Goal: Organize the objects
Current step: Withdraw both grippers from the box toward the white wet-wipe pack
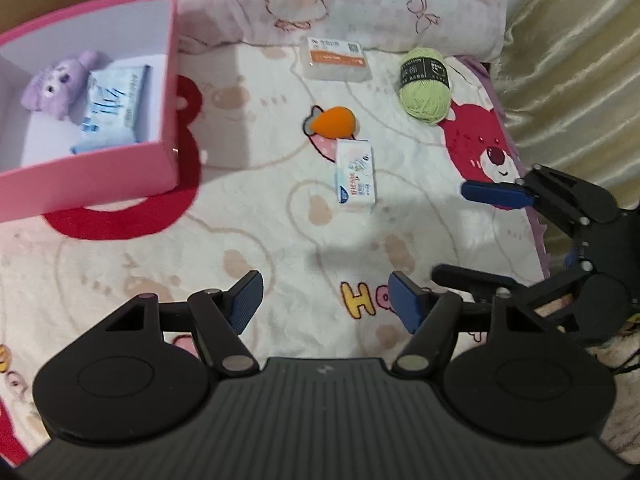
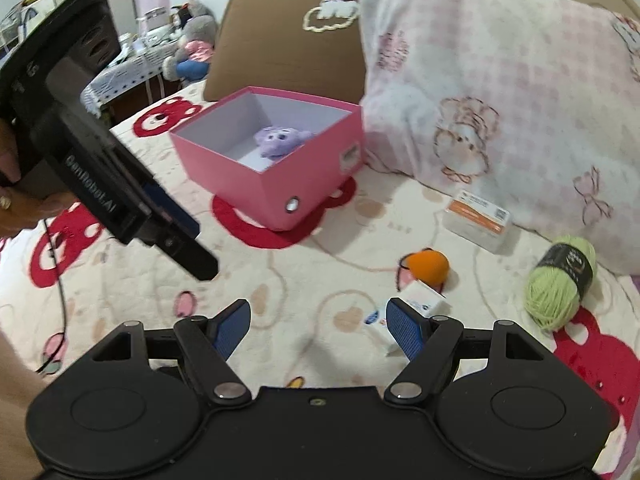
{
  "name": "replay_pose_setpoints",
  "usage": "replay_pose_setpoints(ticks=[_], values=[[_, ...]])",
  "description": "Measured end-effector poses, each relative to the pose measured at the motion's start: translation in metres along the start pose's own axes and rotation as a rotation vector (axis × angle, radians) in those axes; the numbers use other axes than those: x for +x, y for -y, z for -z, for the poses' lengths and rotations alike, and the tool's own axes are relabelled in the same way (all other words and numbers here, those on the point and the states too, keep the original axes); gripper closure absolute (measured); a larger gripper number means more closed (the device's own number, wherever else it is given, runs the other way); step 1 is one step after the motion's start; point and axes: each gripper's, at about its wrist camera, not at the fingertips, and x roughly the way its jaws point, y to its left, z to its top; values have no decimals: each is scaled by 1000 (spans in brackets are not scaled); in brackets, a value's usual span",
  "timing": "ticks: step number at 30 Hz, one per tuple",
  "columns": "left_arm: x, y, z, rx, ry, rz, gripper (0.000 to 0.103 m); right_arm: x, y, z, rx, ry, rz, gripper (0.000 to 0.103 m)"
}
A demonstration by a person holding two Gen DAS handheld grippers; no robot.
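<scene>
My left gripper (image 1: 326,302) hangs open over the blanket with nothing between its fingers. Ahead of it lie a white tissue pack (image 1: 356,176), an orange carrot-shaped sponge (image 1: 334,122), a clear box with an orange label (image 1: 336,60) and a green yarn ball (image 1: 424,84). The pink box (image 1: 100,176) at the upper left holds a purple plush (image 1: 56,84) and a blue tissue pack (image 1: 116,108). My right gripper (image 2: 318,326) is open too and empty, with the white pack (image 2: 424,300) just beyond its right finger. The orange sponge (image 2: 428,266) and yarn (image 2: 560,284) lie farther on.
A pink patterned pillow (image 2: 500,100) and a brown cushion (image 2: 280,40) line the head of the bed. The pink box (image 2: 240,184) stands mid-bed, the clear box (image 2: 478,218) beside the pillow. A hand (image 2: 8,168) holds the left gripper (image 2: 200,256). A gold curtain (image 1: 580,60) hangs on the right.
</scene>
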Motion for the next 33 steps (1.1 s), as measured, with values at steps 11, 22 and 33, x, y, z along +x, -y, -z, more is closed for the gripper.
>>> replay_pose_setpoints(ticks=[11, 22, 33], values=[[43, -2, 1, -19, 133, -34, 37, 42, 32, 28, -184, -98, 27, 24], [92, 22, 3, 44, 153, -11, 38, 62, 122, 25, 181, -77, -178, 24], [132, 29, -8, -3, 161, 62, 42, 116, 129, 15, 371, -55, -63, 42]])
